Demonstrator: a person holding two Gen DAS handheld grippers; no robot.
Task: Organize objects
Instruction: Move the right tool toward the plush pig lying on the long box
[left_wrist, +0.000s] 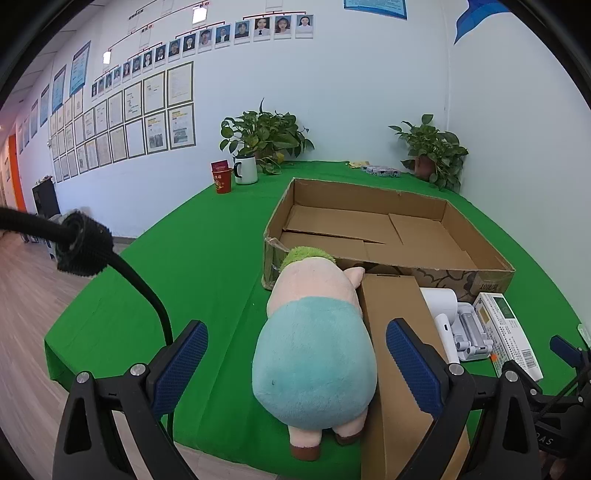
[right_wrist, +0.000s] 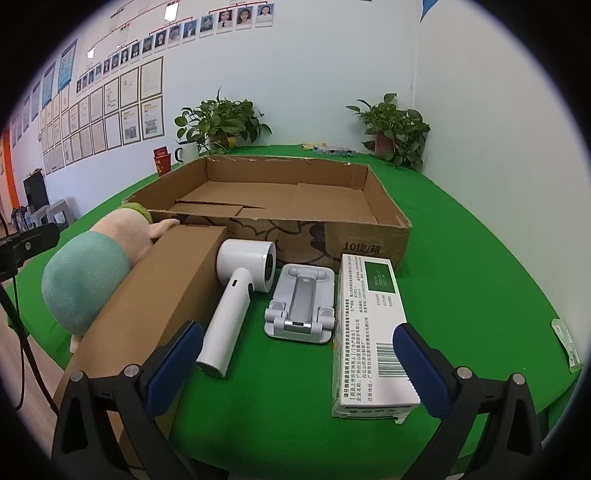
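With both tongs released, centre left tongs (left_wrist: 297, 363) around plush pig (left_wrist: 314, 354) lying beside brown carton (left_wrist: 395, 332) on table (left_wrist: 207, 266), squeeze softly, then lift into open cardboard tray (left_wrist: 476, 236).

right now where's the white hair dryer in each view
Left wrist: hair dryer at right of centre, partly hidden behind the long brown box.
Right wrist: hair dryer at centre, in full view, lying on the green cloth.
Shared landmark: the open cardboard tray just behind it.

"10提/箱" printed on cardboard tray (right_wrist: 364, 246) front wall, barcode on white medicine box (right_wrist: 369, 332)
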